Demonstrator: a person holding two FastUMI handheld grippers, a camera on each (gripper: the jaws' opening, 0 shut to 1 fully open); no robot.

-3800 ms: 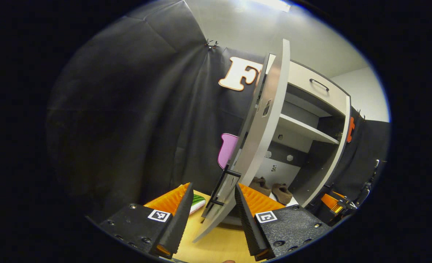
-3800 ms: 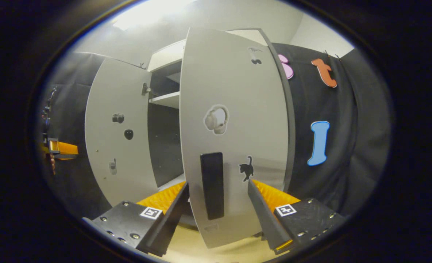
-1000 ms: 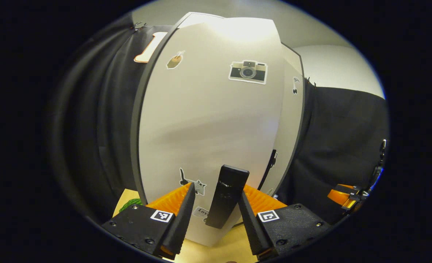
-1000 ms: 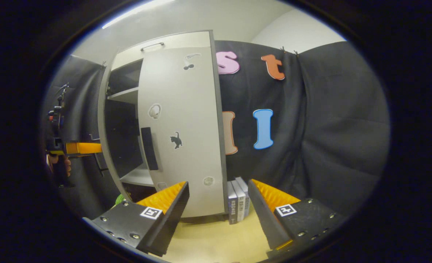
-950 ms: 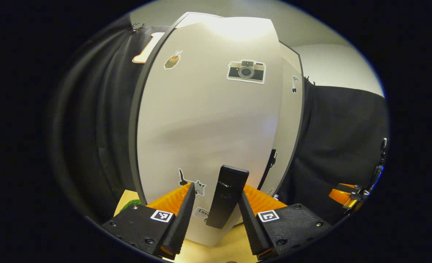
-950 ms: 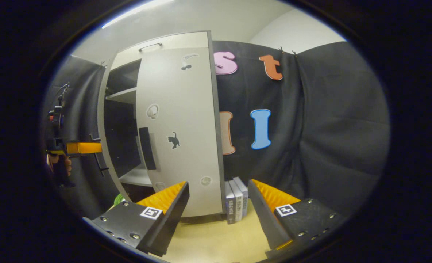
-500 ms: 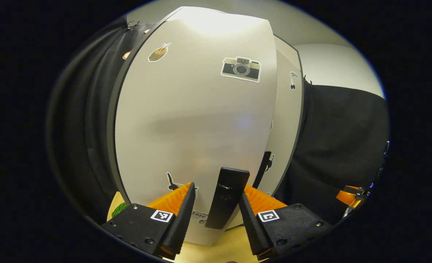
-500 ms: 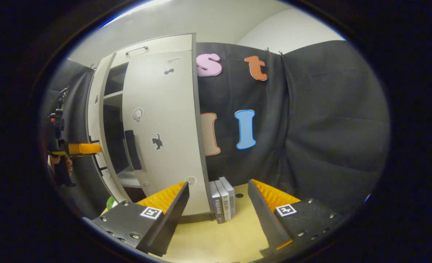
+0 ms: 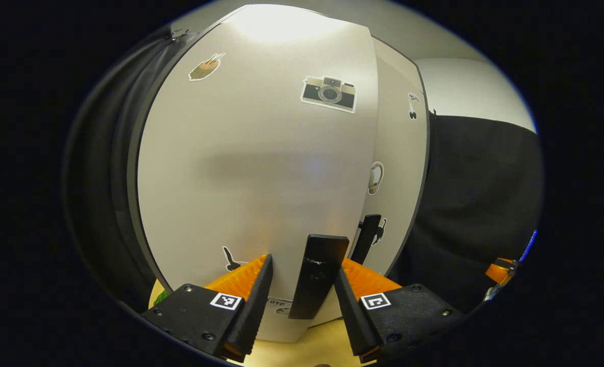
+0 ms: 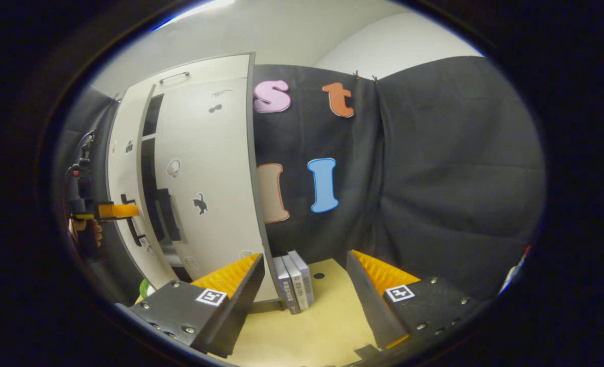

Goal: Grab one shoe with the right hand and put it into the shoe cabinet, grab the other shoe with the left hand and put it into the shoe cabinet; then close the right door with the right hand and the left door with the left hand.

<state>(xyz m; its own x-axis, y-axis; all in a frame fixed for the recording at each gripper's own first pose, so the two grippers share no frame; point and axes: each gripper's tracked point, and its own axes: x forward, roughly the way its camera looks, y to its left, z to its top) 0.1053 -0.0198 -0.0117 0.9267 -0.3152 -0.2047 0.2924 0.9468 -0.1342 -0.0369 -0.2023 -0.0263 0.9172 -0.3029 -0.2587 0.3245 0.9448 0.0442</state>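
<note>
the black cloth [image 10: 434,168] wraps the booth on your right and behind the cabinet [image 10: 200,168], with a pale wall [image 10: 292,30] above it. the cabinet stands on a light wooden table [image 10: 312,316], pale grey with dark edges and a drawer handle [image 10: 174,77] at its top.

in the right gripper view the right door [image 10: 205,173] looks nearly flush with the cabinet, and the left door [image 10: 121,173] sits a little ajar, a dark gap between them showing a shelf edge. in the left gripper view the left door [image 9: 256,168] faces you close up, with a camera sticker [image 9: 328,93] up high and the right door [image 9: 399,168] just beyond its edge. you cannot see the shoes; the doors hide the inside.

three books [image 10: 294,280] stand upright on the table just beside the cabinet's right side. something green [image 10: 145,288] peeks out at the cabinet's foot.

your left gripper [image 9: 300,295] is spread, its fingers either side of the left door's black handle [image 9: 318,275] without pressing on it. your right gripper [image 10: 304,295] is spread too, holding nothing, well apart from the right door and aimed toward the books. far left in that view, a hand [image 10: 85,232] holds the left gripper up to the left door.
</note>
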